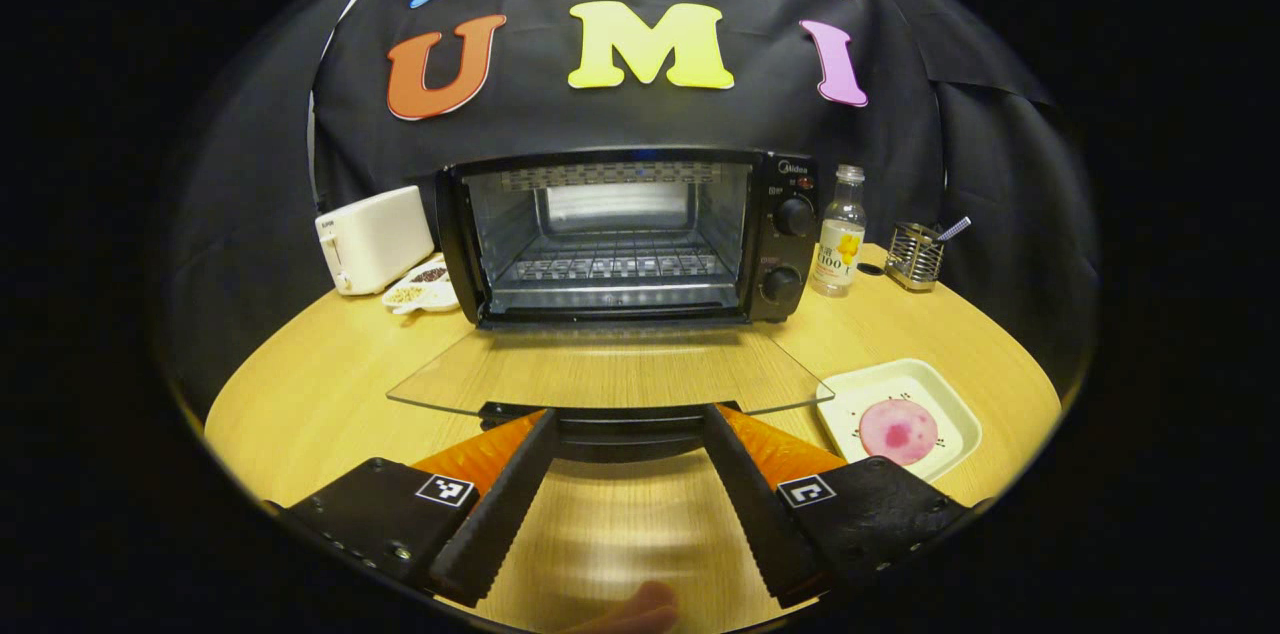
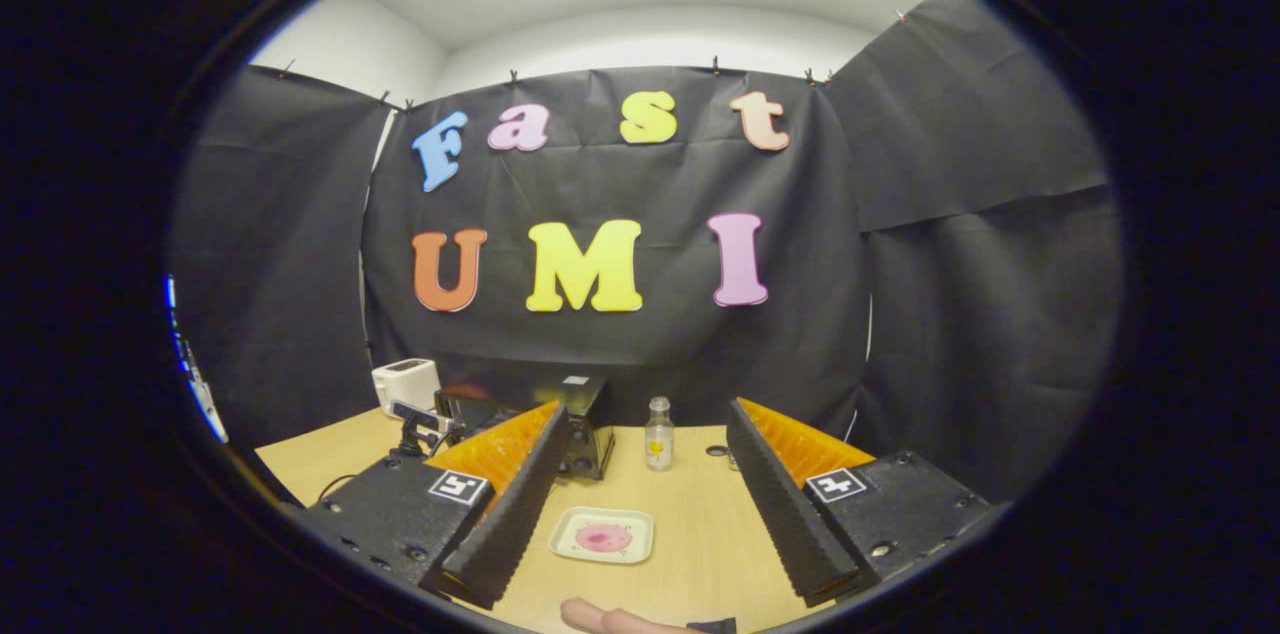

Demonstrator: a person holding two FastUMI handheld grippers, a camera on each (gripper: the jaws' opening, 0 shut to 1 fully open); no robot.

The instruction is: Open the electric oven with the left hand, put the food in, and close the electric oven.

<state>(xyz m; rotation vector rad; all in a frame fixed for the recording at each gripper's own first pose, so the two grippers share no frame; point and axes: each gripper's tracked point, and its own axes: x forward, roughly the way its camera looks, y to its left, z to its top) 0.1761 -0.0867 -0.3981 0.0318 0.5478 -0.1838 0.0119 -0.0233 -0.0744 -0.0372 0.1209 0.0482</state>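
On the desk point(image 1: 330, 384) your oven point(image 1: 625, 234) stands open, door point(image 1: 610, 369) flat; your left hand-held gripper point(image 1: 625, 489) gapes at its handle, the right point(image 2: 650, 514) open above the food point(image 2: 603, 538) on its plate point(image 2: 575, 546); loading and closing remain

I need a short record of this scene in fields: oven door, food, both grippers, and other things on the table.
oven door: open, glass door lying flat in front of the electric oven
food: pink piece on a plate, not yet inside
left gripper: open, at the door's handle
right gripper: open, above the plate
others: toaster, bottle
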